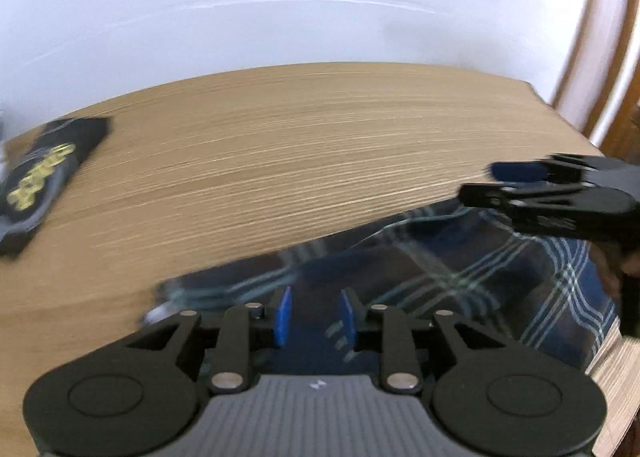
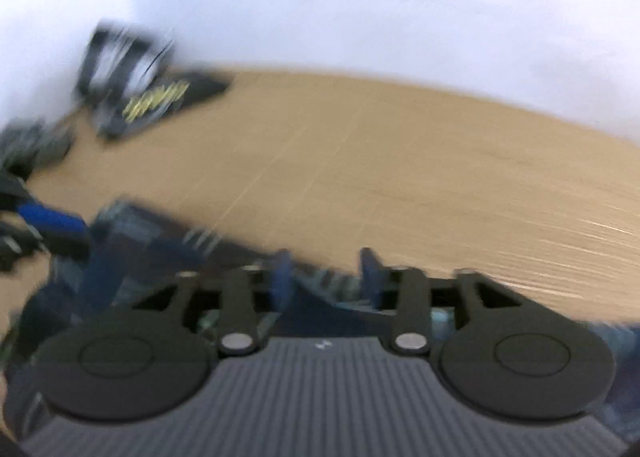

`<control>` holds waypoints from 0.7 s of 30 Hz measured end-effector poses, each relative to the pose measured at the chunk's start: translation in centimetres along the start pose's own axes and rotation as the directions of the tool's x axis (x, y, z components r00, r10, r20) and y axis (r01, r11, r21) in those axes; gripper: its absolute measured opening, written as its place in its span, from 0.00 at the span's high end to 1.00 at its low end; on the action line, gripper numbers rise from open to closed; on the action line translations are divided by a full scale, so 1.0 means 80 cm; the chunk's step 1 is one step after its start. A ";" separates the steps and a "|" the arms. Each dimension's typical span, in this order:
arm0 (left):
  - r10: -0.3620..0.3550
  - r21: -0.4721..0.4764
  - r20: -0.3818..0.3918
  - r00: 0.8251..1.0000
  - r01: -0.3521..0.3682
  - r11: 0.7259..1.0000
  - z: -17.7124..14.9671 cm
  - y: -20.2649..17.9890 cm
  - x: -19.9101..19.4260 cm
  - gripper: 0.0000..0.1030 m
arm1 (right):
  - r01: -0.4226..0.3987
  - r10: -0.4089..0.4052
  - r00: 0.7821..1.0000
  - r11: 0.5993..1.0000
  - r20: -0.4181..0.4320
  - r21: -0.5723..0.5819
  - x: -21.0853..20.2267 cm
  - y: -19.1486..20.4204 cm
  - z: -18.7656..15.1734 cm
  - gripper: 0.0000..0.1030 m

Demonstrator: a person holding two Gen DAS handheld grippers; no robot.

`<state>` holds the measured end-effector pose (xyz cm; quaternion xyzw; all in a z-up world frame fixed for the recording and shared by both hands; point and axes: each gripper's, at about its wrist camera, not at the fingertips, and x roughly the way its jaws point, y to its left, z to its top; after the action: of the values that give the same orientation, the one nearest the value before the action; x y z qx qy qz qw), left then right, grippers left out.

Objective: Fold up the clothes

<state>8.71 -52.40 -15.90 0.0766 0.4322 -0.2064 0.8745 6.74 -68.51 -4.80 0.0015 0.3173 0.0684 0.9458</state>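
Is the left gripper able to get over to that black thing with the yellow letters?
Probably yes. The left gripper hangs over the plaid cloth, and only bare wooden table lies between it and the black folded garment at the far left. Nothing blocks the way.

Table: pale wood, fine straight grain, matt. Plaid garment: soft woven cloth, navy w/ light stripes. Left gripper: matt black plastic, blue pads, shiny metal pins. Folded dark cloth, upper left, yellow print
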 end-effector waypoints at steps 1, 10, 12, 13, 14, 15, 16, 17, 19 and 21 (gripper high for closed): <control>-0.007 0.013 -0.026 1.000 0.007 1.000 0.001 -0.001 0.017 0.71 | 0.048 -0.049 0.999 0.998 0.021 0.030 -0.009 -0.003 -0.010 0.29; 0.006 0.090 -0.077 0.997 0.001 0.996 -0.006 0.007 0.016 0.64 | 0.164 -0.167 0.986 0.984 -0.031 -0.064 -0.018 0.020 -0.046 0.29; 0.008 0.065 -0.075 0.997 -0.003 0.998 -0.012 0.014 -0.007 0.60 | 0.098 -0.099 0.995 0.993 -0.007 -0.058 -0.052 0.029 -0.047 0.29; 0.009 0.055 -0.071 0.997 -0.005 0.998 -0.019 0.020 -0.018 0.59 | 0.061 -0.061 0.998 0.997 -0.001 -0.054 -0.068 0.033 -0.049 0.29; 0.010 0.048 -0.066 0.998 -0.006 0.999 -0.026 0.025 -0.031 0.57 | 0.019 -0.019 1.000 0.999 -0.001 -0.051 -0.083 0.038 -0.052 0.29; 0.008 0.038 -0.063 0.998 -0.005 0.999 -0.035 0.028 -0.045 0.55 | -0.027 0.026 1.000 0.998 -0.003 -0.048 -0.097 0.043 -0.056 0.29; 0.005 0.022 -0.064 0.998 -0.004 1.000 -0.044 0.031 -0.057 0.52 | -0.079 0.079 0.997 0.996 -0.006 -0.045 -0.109 0.051 -0.061 0.29; 0.001 0.000 -0.068 0.998 -0.001 1.000 -0.056 0.033 -0.066 0.51 | -0.132 0.131 0.991 0.991 -0.012 -0.038 -0.115 0.061 -0.066 0.29; -0.021 -0.053 -0.096 0.995 0.016 0.998 -0.079 0.033 -0.077 0.50 | -0.233 0.232 0.972 0.972 -0.032 -0.027 -0.122 0.083 -0.076 0.29; -0.049 -0.089 -0.130 0.990 0.037 0.995 -0.095 0.027 -0.075 0.50 | -0.313 0.310 0.949 0.948 -0.058 -0.056 -0.123 0.111 -0.089 0.29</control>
<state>0.89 -46.27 -15.94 0.0428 0.4994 -0.2007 0.8417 -6.43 -61.31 -4.18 0.0196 0.3337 0.2271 0.9147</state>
